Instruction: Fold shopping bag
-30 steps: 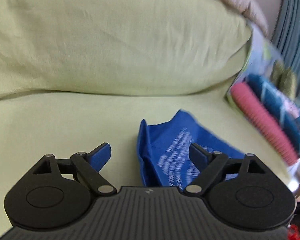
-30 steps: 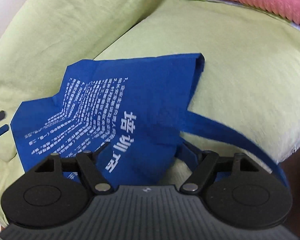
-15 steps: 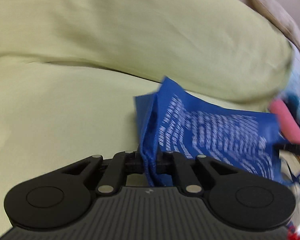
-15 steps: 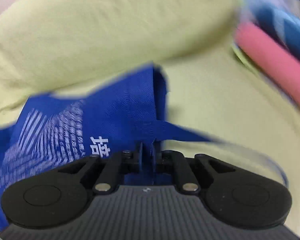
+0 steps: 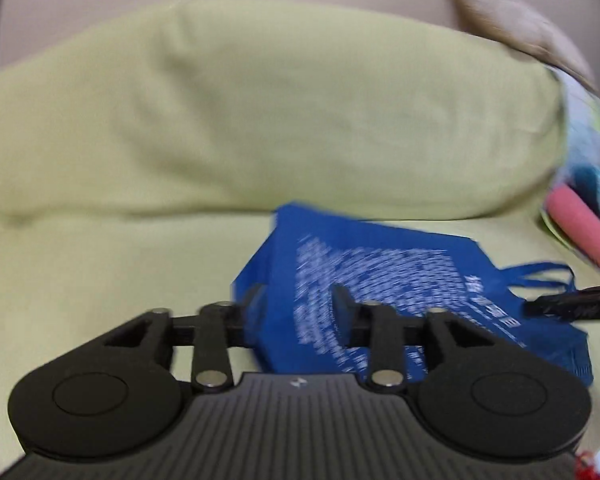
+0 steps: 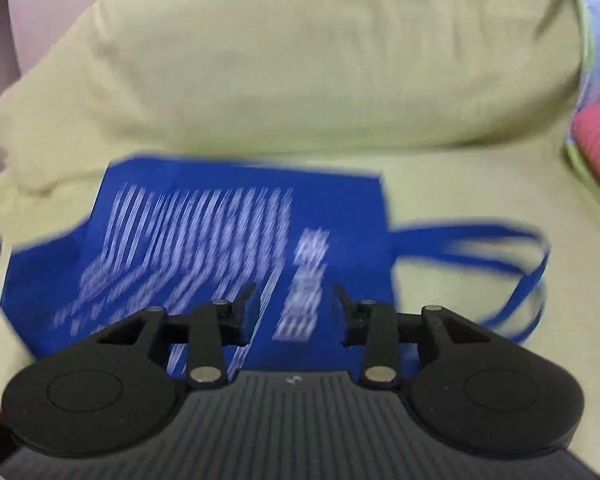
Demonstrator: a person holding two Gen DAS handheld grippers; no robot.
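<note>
Both tongs, left (image 5: 296,300) and right (image 6: 294,300), gape released over a flat blue fabric bag (image 6: 204,248), white-printed, on soft green cushion (image 6: 440,184).

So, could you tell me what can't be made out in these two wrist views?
- Shopping bag: white print unreadable, motion blur, both views.
- Bag's near edge: hidden behind each gripper body.
- Handles: smeared in the right view.
- Pink roll: cut off by the frame edge.
</note>
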